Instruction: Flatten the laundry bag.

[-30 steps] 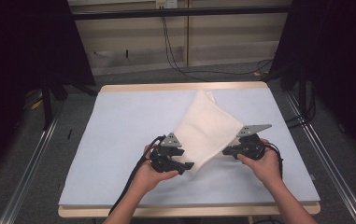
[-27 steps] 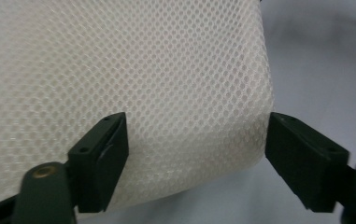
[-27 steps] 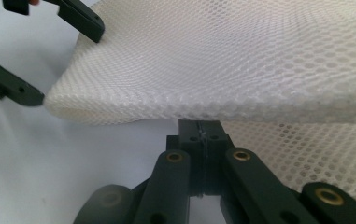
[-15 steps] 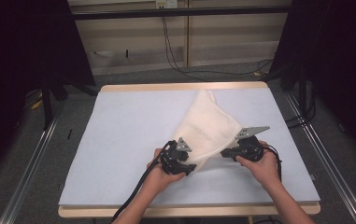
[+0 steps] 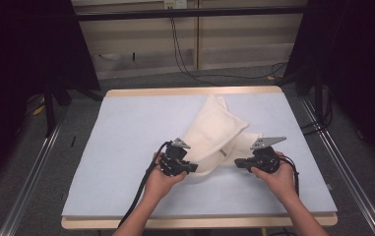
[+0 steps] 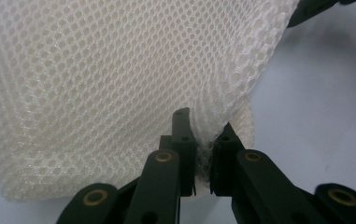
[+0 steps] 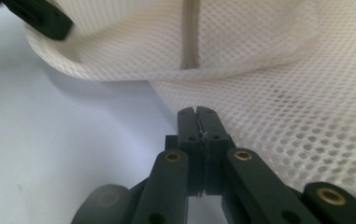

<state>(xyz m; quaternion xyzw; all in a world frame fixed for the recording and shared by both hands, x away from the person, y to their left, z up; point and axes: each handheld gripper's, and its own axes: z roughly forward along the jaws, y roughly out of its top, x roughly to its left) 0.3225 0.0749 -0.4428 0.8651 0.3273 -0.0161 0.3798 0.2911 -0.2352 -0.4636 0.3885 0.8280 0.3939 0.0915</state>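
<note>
Pale blue matting covers the desk (image 5: pixel 126 147), which stands on a grey floor with dark curtains at both sides. On it lies a white mesh bag (image 5: pixel 214 132), running from the middle of the far edge diagonally down toward the near right area, with its near end lifted and folded. The left gripper (image 5: pixel 191 167) sits at the bag's near left corner; its jaws have just been closing, and in the left gripper view a bunched fold of mesh (image 6: pixel 119 84) is now pinched between them. A second ago those jaws stood apart beside the bag, so the left grasp is new. The right gripper (image 5: pixel 238 162) is clamped on the mesh edge (image 7: pixel 283 116) at the bag's near right side, jaws pressed together on a thin layer, as it was a second ago. The bag has bunched inward between the two grippers compared with its flatter lie earlier. Judgement: with both near corners now secured, the bag is ready to be lifted, spread or folded; the next move should keep tension even so that neither grasp slips off the thin mesh.
</note>
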